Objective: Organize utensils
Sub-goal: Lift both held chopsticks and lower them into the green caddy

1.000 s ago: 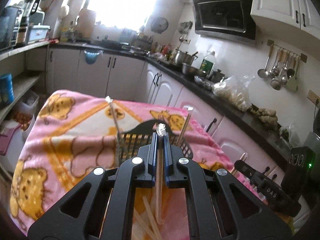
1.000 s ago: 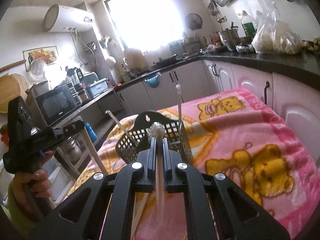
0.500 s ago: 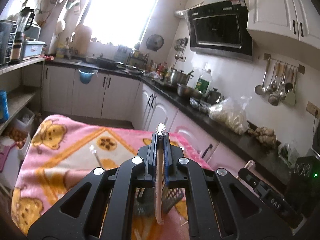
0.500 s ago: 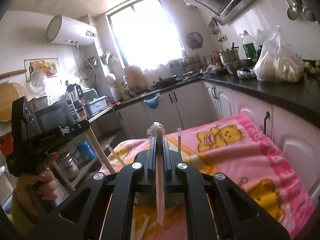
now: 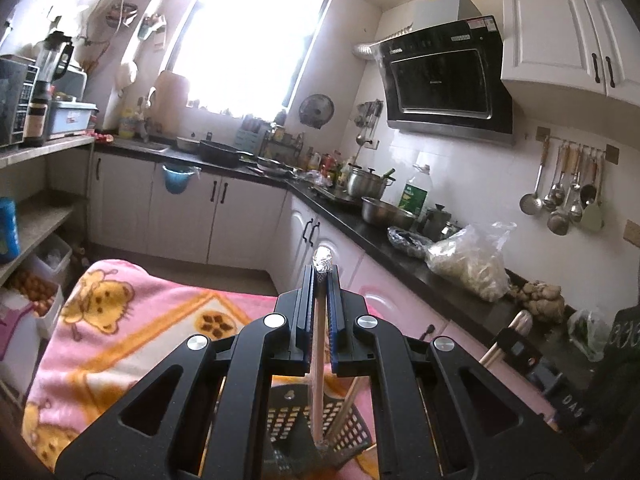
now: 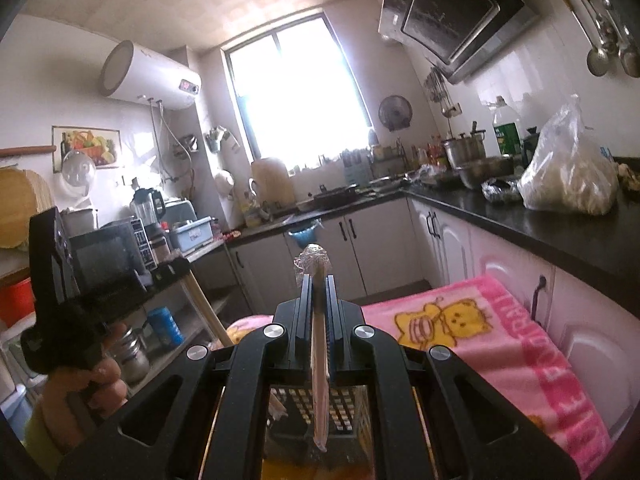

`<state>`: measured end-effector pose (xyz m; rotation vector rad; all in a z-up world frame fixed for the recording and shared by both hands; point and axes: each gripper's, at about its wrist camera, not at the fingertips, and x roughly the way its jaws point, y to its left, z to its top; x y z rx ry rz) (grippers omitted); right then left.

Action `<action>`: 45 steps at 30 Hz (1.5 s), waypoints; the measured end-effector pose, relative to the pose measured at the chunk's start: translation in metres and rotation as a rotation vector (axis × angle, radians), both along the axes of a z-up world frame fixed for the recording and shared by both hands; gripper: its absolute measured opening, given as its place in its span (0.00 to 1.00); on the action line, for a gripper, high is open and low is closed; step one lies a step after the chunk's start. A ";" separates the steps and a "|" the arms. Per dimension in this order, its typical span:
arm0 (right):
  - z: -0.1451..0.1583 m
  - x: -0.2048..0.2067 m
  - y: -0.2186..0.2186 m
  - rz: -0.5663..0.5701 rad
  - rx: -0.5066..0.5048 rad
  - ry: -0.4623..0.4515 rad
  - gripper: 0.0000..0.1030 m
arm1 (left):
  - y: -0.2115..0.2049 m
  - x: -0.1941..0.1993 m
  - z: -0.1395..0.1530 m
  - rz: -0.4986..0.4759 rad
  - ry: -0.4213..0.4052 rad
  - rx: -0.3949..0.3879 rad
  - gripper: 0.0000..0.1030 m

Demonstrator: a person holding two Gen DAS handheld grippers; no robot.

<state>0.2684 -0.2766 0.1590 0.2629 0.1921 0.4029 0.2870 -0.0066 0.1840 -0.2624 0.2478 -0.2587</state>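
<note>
My left gripper (image 5: 319,280) is shut on a wooden chopstick (image 5: 318,380) with a foil-wrapped top end, held upright. Its lower tip hangs over the black mesh utensil basket (image 5: 348,436), which holds another chopstick (image 5: 346,408). My right gripper (image 6: 319,288) is shut on a second foil-tipped chopstick (image 6: 320,384), also upright, its tip over the same basket (image 6: 340,412). The left gripper with its chopstick (image 6: 206,308) shows at the left of the right wrist view. The right gripper (image 5: 520,350) shows at the right of the left wrist view.
The basket stands on a pink bear-print blanket (image 5: 112,332) over a table. White cabinets and a black counter (image 5: 400,248) with pots and a plastic bag (image 5: 472,260) run along the right. Open shelves (image 5: 36,216) stand at the left.
Both grippers have risen and tilted up with their chopsticks. The basket has dropped from mid-view to the bottom of both views, below the chopstick tips.
</note>
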 end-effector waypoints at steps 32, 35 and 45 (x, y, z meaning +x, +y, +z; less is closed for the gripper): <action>-0.047 0.056 0.017 -0.066 0.024 0.039 0.06 | 0.001 0.033 -0.079 0.024 0.089 -0.019 0.01; -0.055 0.062 0.020 -0.069 0.021 0.056 0.06 | -0.001 0.033 -0.083 0.023 0.091 -0.015 0.01; -0.081 0.076 0.032 -0.057 -0.001 0.114 0.06 | -0.002 0.034 -0.098 0.030 0.108 -0.007 0.01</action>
